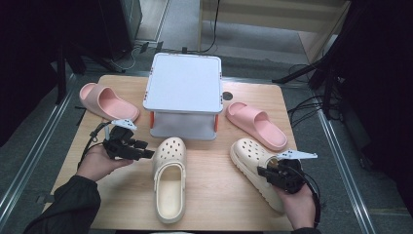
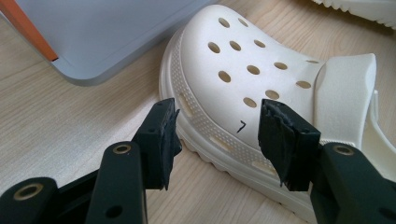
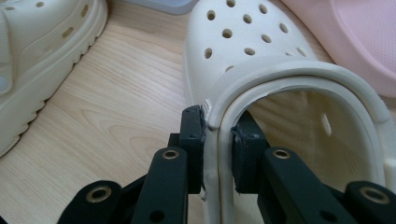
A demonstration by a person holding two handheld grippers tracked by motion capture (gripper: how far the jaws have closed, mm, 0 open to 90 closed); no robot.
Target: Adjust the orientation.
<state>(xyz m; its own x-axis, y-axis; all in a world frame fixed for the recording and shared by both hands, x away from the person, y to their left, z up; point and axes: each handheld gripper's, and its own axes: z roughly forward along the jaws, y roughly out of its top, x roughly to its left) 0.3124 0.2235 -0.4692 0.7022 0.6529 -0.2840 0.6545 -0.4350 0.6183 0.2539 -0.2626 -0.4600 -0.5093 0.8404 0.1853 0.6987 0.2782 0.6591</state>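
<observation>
- On the table [image 1: 122,200] lie 2 cream clogs and 2 pink slides around a white box [image 1: 184,95] that stands at the far middle, lid shut, contents hidden.
- Left clog [image 1: 169,178] lies near the table's middle, toe towards the box, opening up, nothing inside it.
- Right clog [image 1: 253,163] lies at the right front, toe angled towards the box; its inside looks bare in the right gripper view.
- Left gripper [image 1: 144,150] sits just beside the left clog's toe; in the left gripper view its jaws stand spread, one on each side of the toe's edge [image 2: 219,93], neither pressing it.
- Right gripper [image 1: 265,171] is clamped on the right clog: in the right gripper view the jaws pinch the side wall of its opening [image 3: 219,140], 1 jaw outside, 1 inside.
- Left slide [image 1: 104,101] lies at the far left, beside the box.
- Right slide [image 1: 256,124] lies right of the box, just beyond the right clog's toe.
</observation>
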